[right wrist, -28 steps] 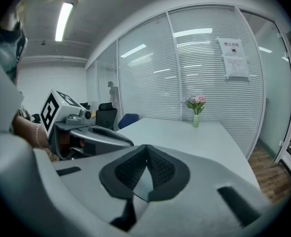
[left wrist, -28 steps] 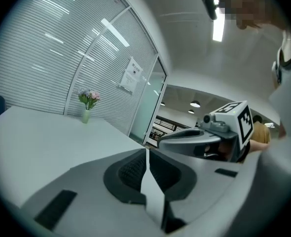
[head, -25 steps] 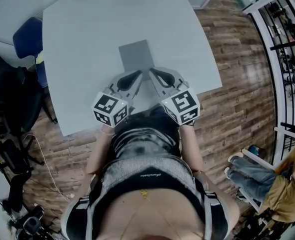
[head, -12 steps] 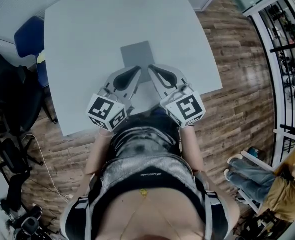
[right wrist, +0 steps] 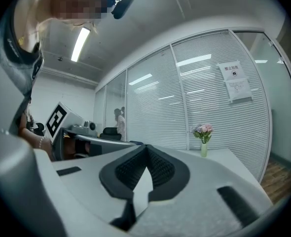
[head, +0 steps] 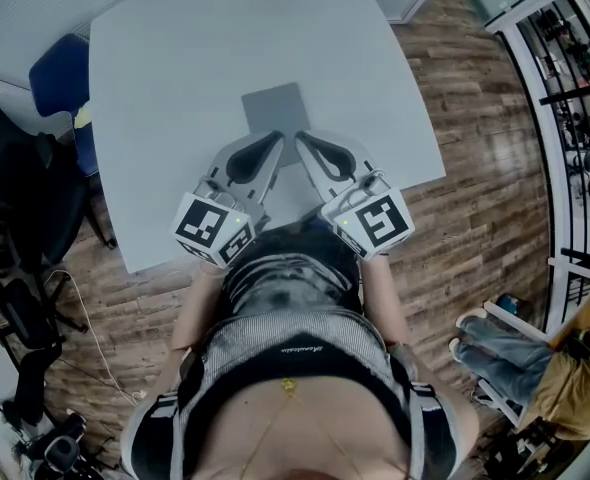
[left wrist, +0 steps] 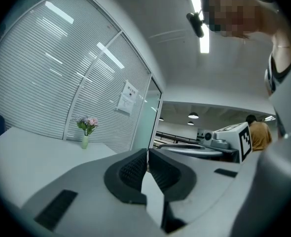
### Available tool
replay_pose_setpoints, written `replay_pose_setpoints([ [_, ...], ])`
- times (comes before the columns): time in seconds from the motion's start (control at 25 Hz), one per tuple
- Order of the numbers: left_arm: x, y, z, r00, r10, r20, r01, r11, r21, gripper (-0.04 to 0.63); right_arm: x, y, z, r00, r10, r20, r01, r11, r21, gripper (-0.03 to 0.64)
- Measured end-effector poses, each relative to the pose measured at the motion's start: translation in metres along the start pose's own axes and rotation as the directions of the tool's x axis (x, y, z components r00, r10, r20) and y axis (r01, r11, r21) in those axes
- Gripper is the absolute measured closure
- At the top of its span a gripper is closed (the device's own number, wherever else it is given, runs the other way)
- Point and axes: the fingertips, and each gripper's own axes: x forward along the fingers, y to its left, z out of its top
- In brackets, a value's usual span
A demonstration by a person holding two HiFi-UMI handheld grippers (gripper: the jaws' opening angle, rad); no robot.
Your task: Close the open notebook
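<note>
A grey notebook (head: 273,110) lies flat and closed on the pale table (head: 165,78), around the middle of the half nearest the person. Its near edge sits just ahead of both gripper tips. From the head view I cannot tell whether the tips touch the cover or hang just above it.

The left gripper (head: 277,139) reaches in from the lower left and the right gripper (head: 300,137) from the lower right, so the two tips come close together at the notebook's near edge. Each one carries its marker cube at the back, over the table's near rim: the left cube (head: 213,226) and the right cube (head: 370,220).

In the left gripper view, the left gripper (left wrist: 147,152) has its jaws pressed together at the tips, with nothing between the ribbed pads. The right gripper view shows the same for the right gripper (right wrist: 146,147): jaws together and empty. Both cameras look up and across the room, not down at the notebook.

A small vase of pink flowers (left wrist: 86,132) stands at the far end of the table in front of a wall of blinds, and it also shows in the right gripper view (right wrist: 203,140). A paper notice (right wrist: 234,82) hangs on the glass. A blue chair (head: 53,73) stands at the table's left side, on a wooden floor (head: 475,198).
</note>
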Motion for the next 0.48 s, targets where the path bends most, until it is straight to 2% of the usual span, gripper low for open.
replay_pose_setpoints([
  [0.48,0.0015,-0.0002,0.0036,1.000,0.003,0.005,-0.003,1.000,0.007,0.581,0.0011,-0.0002,-0.0035,1.000,-0.003,-0.020,0.003,1.000,-0.011,0.616],
])
